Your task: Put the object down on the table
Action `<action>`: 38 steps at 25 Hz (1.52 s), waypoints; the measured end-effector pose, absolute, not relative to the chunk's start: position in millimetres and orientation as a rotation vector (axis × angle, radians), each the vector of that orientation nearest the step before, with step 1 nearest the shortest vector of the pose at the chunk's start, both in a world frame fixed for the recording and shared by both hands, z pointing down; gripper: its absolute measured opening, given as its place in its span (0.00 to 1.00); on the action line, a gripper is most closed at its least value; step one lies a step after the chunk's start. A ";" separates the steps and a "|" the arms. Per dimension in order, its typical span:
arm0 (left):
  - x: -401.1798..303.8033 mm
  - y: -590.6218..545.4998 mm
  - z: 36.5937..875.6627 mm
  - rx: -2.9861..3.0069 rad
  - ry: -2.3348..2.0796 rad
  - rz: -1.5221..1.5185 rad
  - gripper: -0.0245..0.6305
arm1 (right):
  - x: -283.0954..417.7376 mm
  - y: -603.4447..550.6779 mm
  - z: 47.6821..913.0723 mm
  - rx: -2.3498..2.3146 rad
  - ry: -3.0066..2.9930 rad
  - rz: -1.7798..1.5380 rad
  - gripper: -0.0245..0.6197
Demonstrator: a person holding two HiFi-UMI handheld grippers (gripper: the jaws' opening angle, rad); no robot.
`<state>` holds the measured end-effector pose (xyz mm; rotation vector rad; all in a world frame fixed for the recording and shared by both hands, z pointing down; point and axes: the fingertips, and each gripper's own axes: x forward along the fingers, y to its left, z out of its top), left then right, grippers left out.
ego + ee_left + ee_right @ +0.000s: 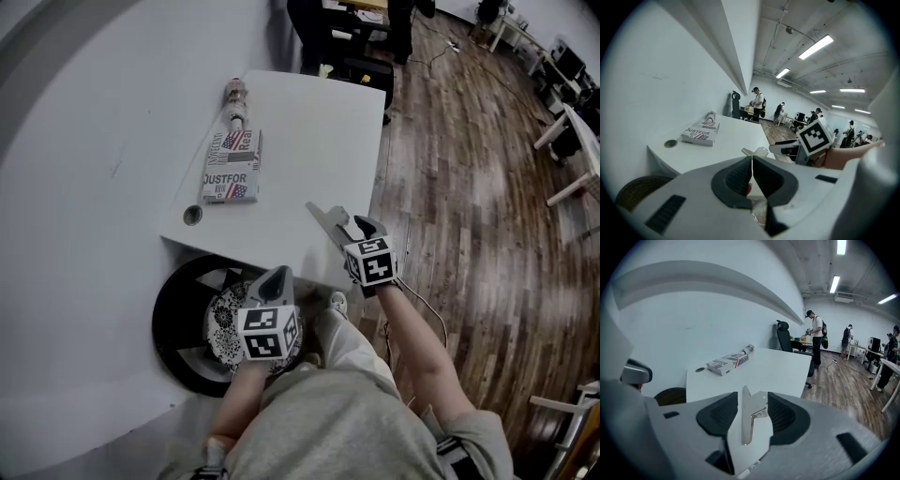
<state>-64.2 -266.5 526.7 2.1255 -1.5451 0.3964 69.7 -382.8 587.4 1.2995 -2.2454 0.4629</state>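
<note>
**Right gripper** [351,228]: fingers [717,418] pinching a metal clip [746,413], one pad on either side. Marker cube faces up. The forearm is bare and reaches forward to the near edge of the desk [309,131].

**Clip:** flat silver-grey plate set on edge, with a bent lever on its right face. Its free end juts past the fingertips over the desk's near right corner. Contact with the desk top cannot be told. Its rear end is hidden between the fingers.

**Left gripper** [277,275]: fingers pressed together, nothing between them. It is held low before the person's lap, short of the desk.

**Farther out on the desk:** printed box [232,169], with a bottle [234,101] lying just beyond it.
</note>
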 end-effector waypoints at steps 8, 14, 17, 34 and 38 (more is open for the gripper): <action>-65.2 -238.2 516.0 2.176 -1.518 0.386 0.05 | 69.8 -329.2 554.5 1.398 -2.291 0.447 0.17; -64.2 -217.5 507.2 2.211 -1.506 0.372 0.05 | 68.8 -283.8 526.0 1.466 -2.331 0.427 0.05; -63.3 -206.7 504.1 2.224 -1.499 0.364 0.05 | 65.8 -261.3 512.7 1.485 -2.352 0.404 0.03; -61.3 -154.7 502.6 2.291 -1.451 0.363 0.05 | 51.7 -168.8 485.6 1.512 -2.434 0.422 0.03; -61.6 -151.8 502.4 2.296 -1.451 0.360 0.05 | 53.5 -164.1 483.9 1.531 -2.443 0.433 0.03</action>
